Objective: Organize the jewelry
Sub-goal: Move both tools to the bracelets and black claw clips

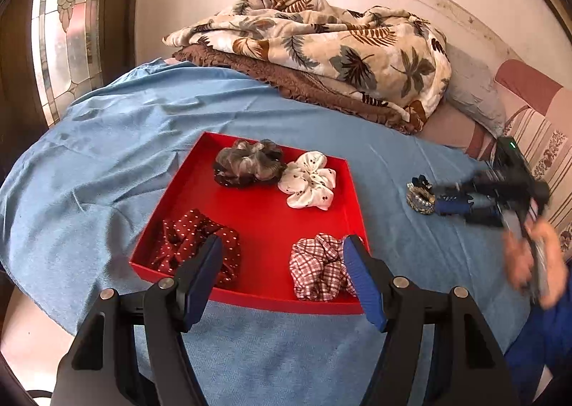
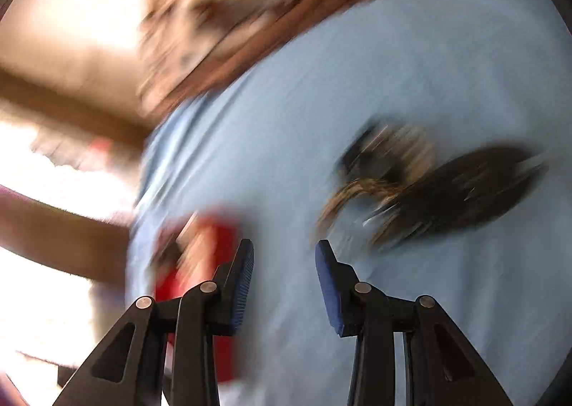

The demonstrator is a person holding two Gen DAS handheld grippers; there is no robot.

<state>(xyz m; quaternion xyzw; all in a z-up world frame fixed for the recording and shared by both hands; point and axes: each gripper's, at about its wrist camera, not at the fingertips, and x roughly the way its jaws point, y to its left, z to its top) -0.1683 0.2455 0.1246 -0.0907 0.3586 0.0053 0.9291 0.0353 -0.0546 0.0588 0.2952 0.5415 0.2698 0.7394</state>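
Observation:
A red tray (image 1: 257,213) lies on the blue sheet and holds several scrunchies: grey-brown (image 1: 248,162), white spotted (image 1: 309,180), dark red dotted (image 1: 195,245) and red checked (image 1: 320,266). My left gripper (image 1: 282,259) is open and empty above the tray's near edge. A beaded dark hair piece (image 1: 420,196) lies on the sheet right of the tray. My right gripper (image 1: 443,200) is beside it there. In the blurred right wrist view the right gripper (image 2: 284,263) is open and empty, with the hair piece (image 2: 422,180) ahead to the right and the tray (image 2: 211,245) at left.
A folded leaf-print blanket (image 1: 321,41) on a brown one lies at the back of the bed. A pillow (image 1: 475,98) and striped bedding are at the right. A stained-glass window (image 1: 64,30) is at left. The blue sheet (image 1: 107,155) covers the bed.

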